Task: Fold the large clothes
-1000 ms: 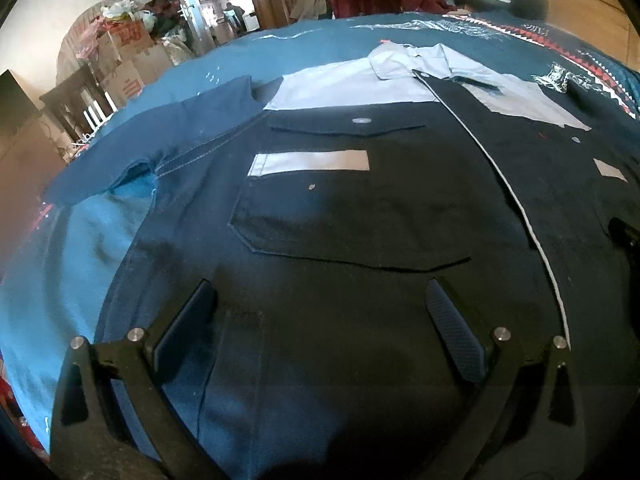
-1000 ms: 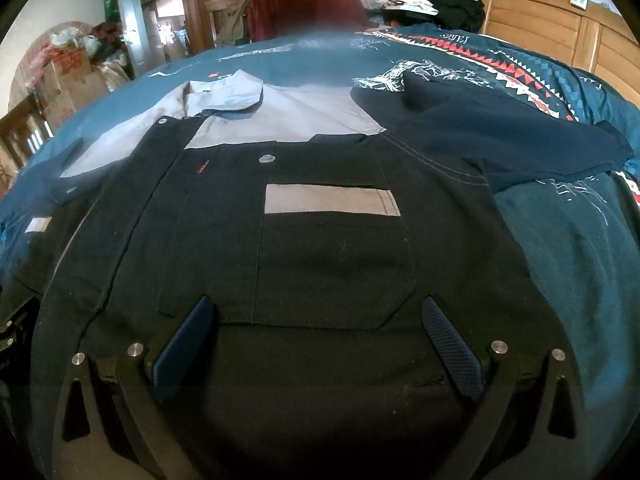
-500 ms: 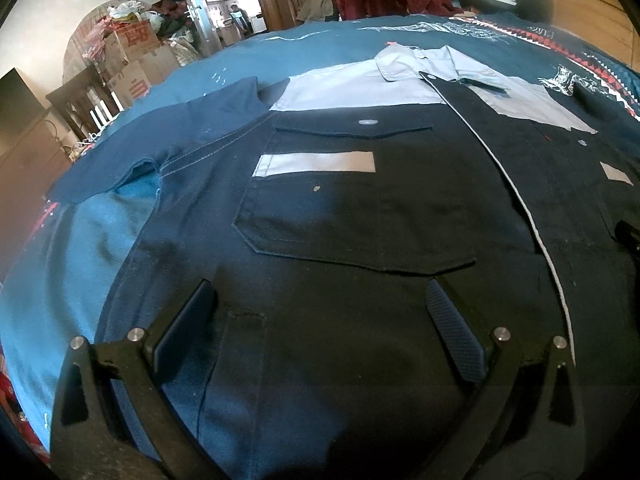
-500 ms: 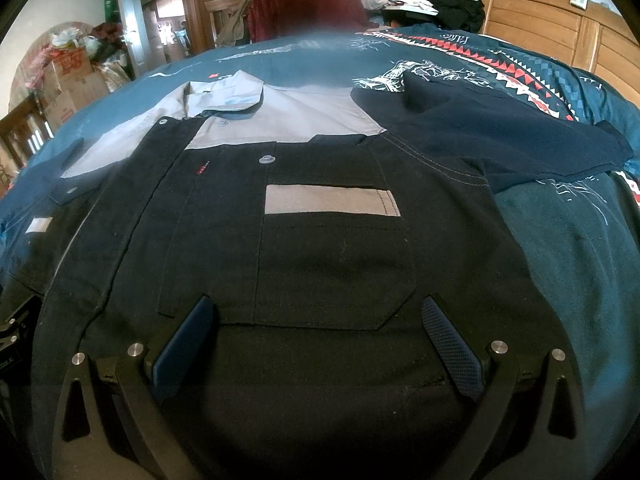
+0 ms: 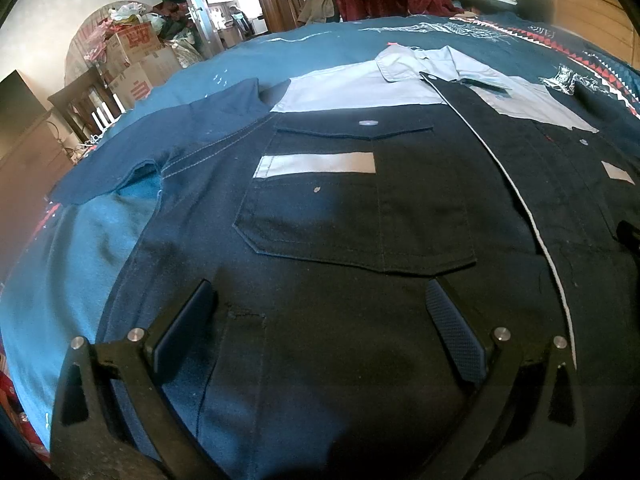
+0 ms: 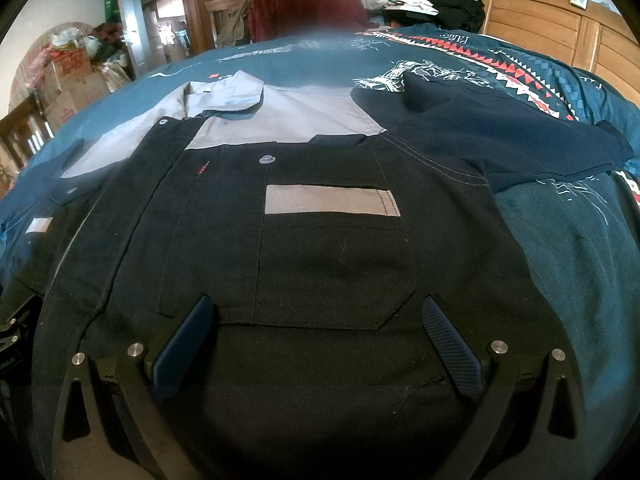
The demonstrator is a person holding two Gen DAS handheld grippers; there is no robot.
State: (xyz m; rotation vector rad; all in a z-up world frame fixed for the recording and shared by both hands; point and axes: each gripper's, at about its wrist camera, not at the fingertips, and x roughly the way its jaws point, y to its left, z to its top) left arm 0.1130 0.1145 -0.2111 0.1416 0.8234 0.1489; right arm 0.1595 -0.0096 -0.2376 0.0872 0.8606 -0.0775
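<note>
Your left gripper (image 5: pixel 320 320) and right gripper (image 6: pixel 320 328) both gape wide, holding nothing, low over the work shirt (image 5: pixel 360 220) lying flat, front up, on the bedspread (image 6: pixel 560 280). Fabric looks thick, floppy, not slippery; it'll sag, so pinch a seam. Grab the short sleeves (image 5: pixel 160 148) out to each side. Bare bedspread beyond both sleeves gives you room.

Both wrist views sit low and close over the jacket (image 5: pixel 360 240), facing its collar (image 6: pixel 224 96). They share the collar and placket.
</note>
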